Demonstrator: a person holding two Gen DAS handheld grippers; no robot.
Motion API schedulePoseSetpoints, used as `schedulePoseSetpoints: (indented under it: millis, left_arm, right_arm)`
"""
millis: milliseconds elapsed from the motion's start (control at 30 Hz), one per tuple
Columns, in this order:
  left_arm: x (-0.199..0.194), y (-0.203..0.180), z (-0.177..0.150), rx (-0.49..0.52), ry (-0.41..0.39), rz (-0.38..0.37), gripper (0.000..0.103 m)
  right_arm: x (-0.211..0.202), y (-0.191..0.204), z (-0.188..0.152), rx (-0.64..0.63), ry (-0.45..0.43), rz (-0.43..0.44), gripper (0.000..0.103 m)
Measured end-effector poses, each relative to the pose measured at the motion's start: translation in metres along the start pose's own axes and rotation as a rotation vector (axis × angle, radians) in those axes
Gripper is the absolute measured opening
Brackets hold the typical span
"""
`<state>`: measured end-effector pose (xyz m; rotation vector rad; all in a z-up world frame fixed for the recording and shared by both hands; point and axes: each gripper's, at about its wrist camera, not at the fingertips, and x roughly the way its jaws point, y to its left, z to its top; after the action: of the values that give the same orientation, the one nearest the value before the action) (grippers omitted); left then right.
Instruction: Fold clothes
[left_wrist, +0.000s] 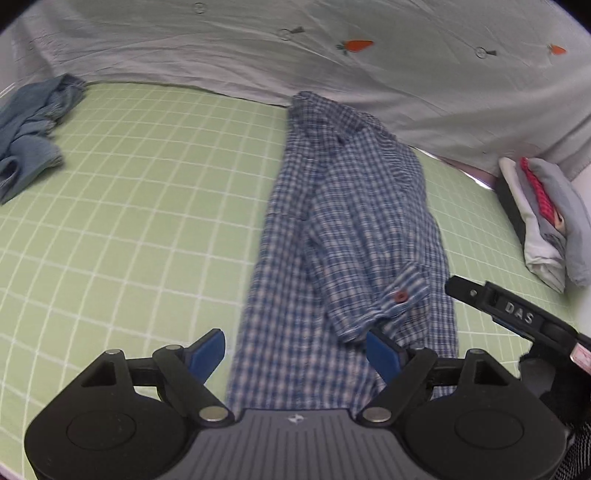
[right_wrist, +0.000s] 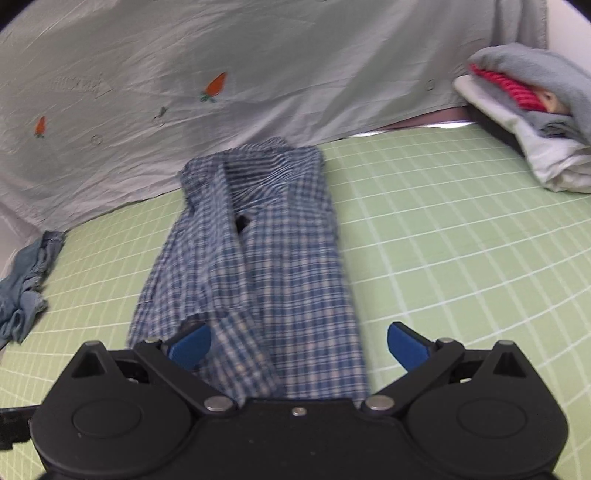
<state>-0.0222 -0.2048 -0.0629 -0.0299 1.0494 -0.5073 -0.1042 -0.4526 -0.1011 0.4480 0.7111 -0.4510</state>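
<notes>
Plaid shirt (left_wrist: 354, 236) lies on the green grid mat (left_wrist: 140, 206) as a long narrow strip, sides and sleeves already turned in, cuff with a red button (left_wrist: 399, 295) on top. Its long axis runs straight away from me: collar end at the far drape, hem end under both tools. My left gripper (left_wrist: 295, 354) has its jaws spread wide, nothing between the pads, hovering over the near left part of the strip; the right gripper (right_wrist: 297, 347) is likewise spread, empty, straddling the near right part, with its left pad just by a loose flap. Both sit about equally near the hem, the right one slightly more centred on the cloth. I judge the lengthwise folds are in and a hem-to-collar fold would suit, each jaw taking a near corner. The mat is flat with bare room on both sides. A crumpled denim piece (left_wrist: 29, 129) lies far left, a folded stack (right_wrist: 532, 122) far right, and a grey sheet with carrot prints (right_wrist: 258, 66) hangs behind. Both views are slightly blurred.
</notes>
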Motion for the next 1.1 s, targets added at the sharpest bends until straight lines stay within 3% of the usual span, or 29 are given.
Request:
schedulePoseSetpoints:
  millis: [33, 100, 167, 233, 267, 400, 600, 667, 767, 933, 1100]
  left_arm:
    - [-0.003, 0.004, -0.001, -0.006, -0.001, 0.006, 0.083]
    - [-0.008, 0.010, -0.002, -0.013, -0.004, 0.025, 0.084]
    - [-0.010, 0.015, -0.003, -0.018, -0.009, 0.034, 0.084]
    - [-0.009, 0.018, -0.003, -0.025, -0.004, 0.033, 0.084]
    - [-0.008, 0.018, -0.003, -0.030, 0.001, 0.029, 0.084]
    - [0.002, 0.013, -0.002, -0.028, 0.025, 0.011, 0.084]
    - [0.013, -0.003, -0.006, 0.006, 0.065, 0.002, 0.084]
    - [0.013, -0.006, -0.008, 0.014, 0.072, 0.002, 0.084]
    - [0.011, -0.009, -0.014, 0.023, 0.075, 0.006, 0.084]
    - [0.005, -0.008, -0.020, 0.018, 0.074, 0.025, 0.084]
    - [-0.002, 0.002, -0.022, -0.007, 0.065, 0.047, 0.084]
  right_arm:
    - [0.007, 0.004, -0.001, -0.004, 0.028, 0.029, 0.100]
    - [0.020, 0.010, -0.002, -0.010, 0.080, 0.083, 0.078]
    - [0.024, 0.014, -0.005, -0.010, 0.093, 0.100, 0.036]
    - [0.019, 0.014, -0.011, -0.035, 0.088, 0.110, 0.013]
    - [0.014, 0.014, -0.014, -0.053, 0.078, 0.114, 0.009]
    - [-0.019, 0.009, -0.033, -0.084, 0.047, 0.132, 0.006]
    - [-0.040, 0.000, -0.066, -0.082, 0.118, 0.122, 0.008]
    - [-0.044, -0.003, -0.069, -0.072, 0.128, 0.116, 0.015]
    - [-0.055, -0.010, -0.059, -0.013, 0.070, 0.123, 0.029]
    - [-0.064, -0.025, -0.038, 0.138, -0.020, 0.137, 0.041]
    - [-0.051, -0.033, -0.036, 0.291, 0.012, 0.186, 0.052]
